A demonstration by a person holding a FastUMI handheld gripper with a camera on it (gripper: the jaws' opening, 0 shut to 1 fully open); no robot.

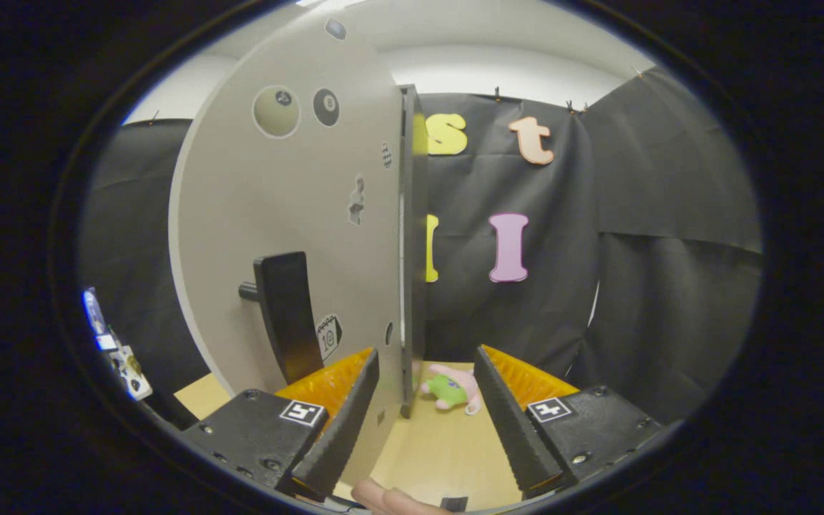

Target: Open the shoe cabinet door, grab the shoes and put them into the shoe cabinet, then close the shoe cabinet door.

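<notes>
The shoe cabinet door (290,214) stands swung out edge-on just ahead of the tongs (426,372), hiding the cabinet's inside, and its black handle (285,315) sits to the left, just beyond the left finger. The tongs are spread wide with nothing between them, level over the wooden bench (440,450). A small pink-and-green plush toy (451,390) lies on the bench beyond them, right of the door's edge, and a fingertip (383,498), cut off, shows nearest.

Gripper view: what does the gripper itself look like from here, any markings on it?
The gripper has two wedge-shaped fingers with ribbed inner faces, mounted on dark blocky carriers with screws. Each carrier bears a small square black-and-white marker tag.
</notes>
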